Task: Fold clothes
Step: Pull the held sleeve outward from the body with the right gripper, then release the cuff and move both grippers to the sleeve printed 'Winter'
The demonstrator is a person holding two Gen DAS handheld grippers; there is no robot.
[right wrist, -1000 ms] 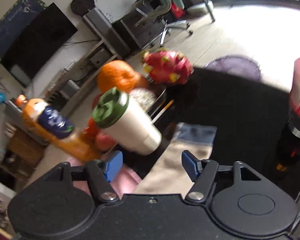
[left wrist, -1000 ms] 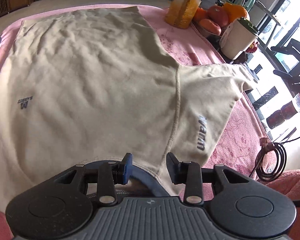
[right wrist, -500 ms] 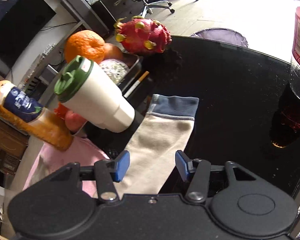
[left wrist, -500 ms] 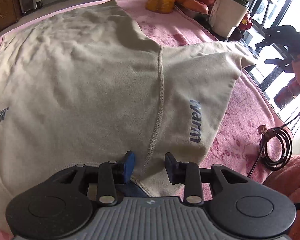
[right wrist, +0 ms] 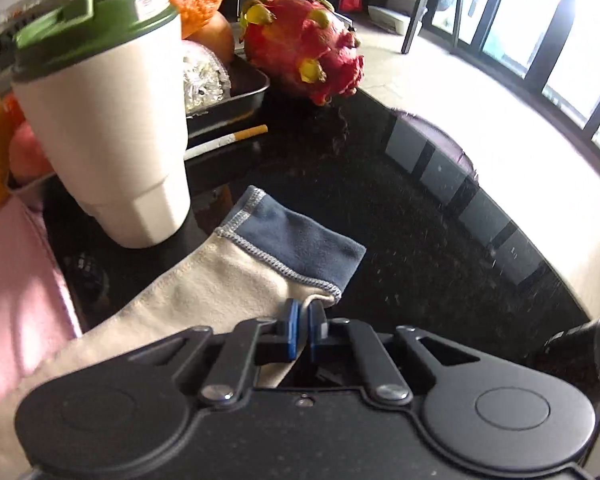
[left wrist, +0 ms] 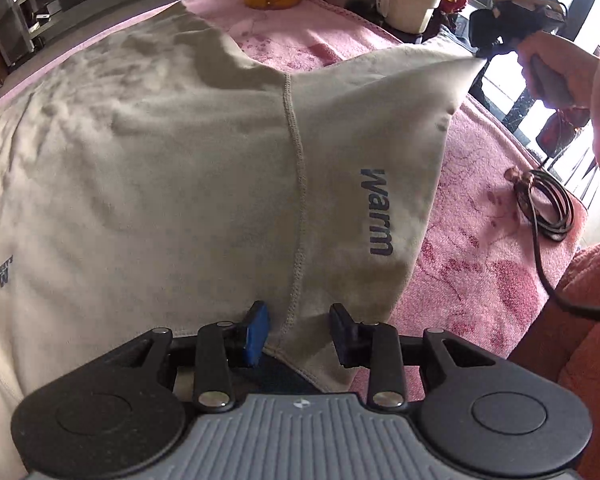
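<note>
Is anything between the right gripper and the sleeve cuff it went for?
Nothing visible. The right gripper is already shut on the sleeve just behind its blue cuff; the white cup stands beside it, apart.

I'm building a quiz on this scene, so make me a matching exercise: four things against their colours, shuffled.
Things:
1. cup lid
2. sleeve cuff
3. dragon fruit
4. blanket

Colours:
A. pink
B. green
C. red with yellow tips
D. blue-grey

Pairs: 1-B, 2-D, 3-C, 4-A
</note>
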